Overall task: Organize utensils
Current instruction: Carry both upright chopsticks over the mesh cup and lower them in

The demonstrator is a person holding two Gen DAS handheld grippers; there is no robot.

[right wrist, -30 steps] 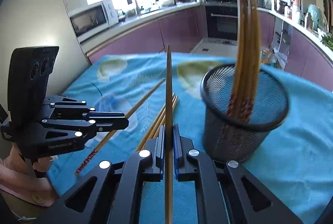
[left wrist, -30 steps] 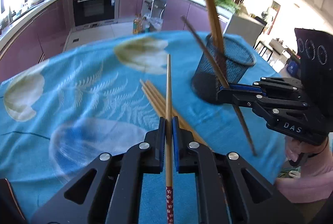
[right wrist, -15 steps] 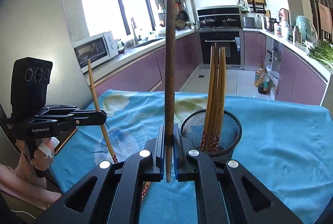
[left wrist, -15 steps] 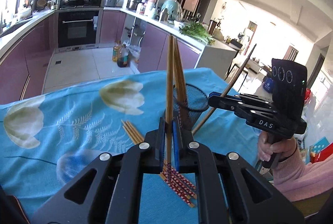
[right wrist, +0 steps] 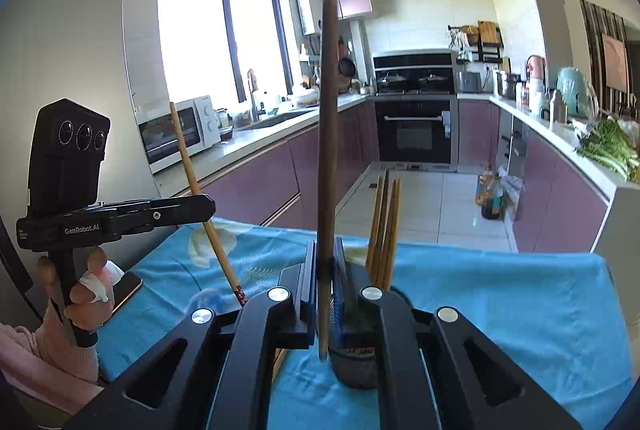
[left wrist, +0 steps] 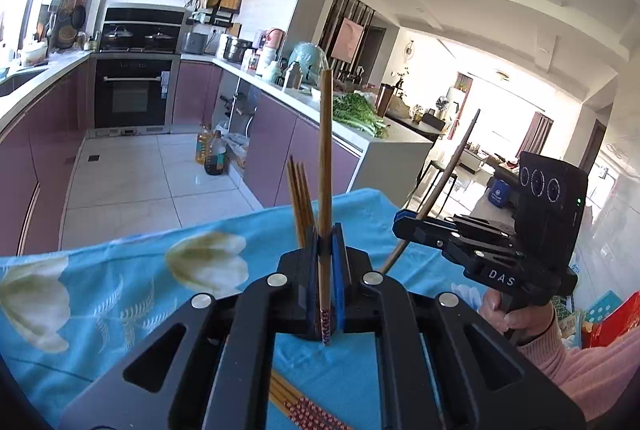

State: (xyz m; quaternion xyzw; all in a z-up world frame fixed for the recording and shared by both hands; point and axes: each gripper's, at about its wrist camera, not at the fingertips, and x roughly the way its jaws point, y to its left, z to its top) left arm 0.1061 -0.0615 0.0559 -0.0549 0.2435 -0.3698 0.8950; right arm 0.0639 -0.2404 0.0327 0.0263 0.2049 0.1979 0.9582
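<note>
My left gripper (left wrist: 327, 262) is shut on a light wooden chopstick (left wrist: 324, 170) with a red patterned end, which stands upright above the blue flowered tablecloth (left wrist: 120, 290). My right gripper (right wrist: 326, 270) is shut on a dark brown chopstick (right wrist: 328, 130), also upright. Each gripper shows in the other's view: the right gripper (left wrist: 404, 226) at the right, the left gripper (right wrist: 204, 208) at the left. The black mesh holder (right wrist: 356, 366) sits low behind my right fingers, with several chopsticks (right wrist: 384, 226) standing in it. Loose chopsticks (left wrist: 296, 406) lie on the cloth.
A phone (right wrist: 126, 288) lies near the table's left edge. A person's hands in pink sleeves (left wrist: 592, 374) grip both handles. Beyond the table's far edge is tiled floor with oil bottles (left wrist: 214, 156), purple cabinets and an oven.
Both grippers have risen and tipped upward with their chopsticks. The table, the holder and the loose chopsticks have dropped low in both views. Both grips stay shut.
</note>
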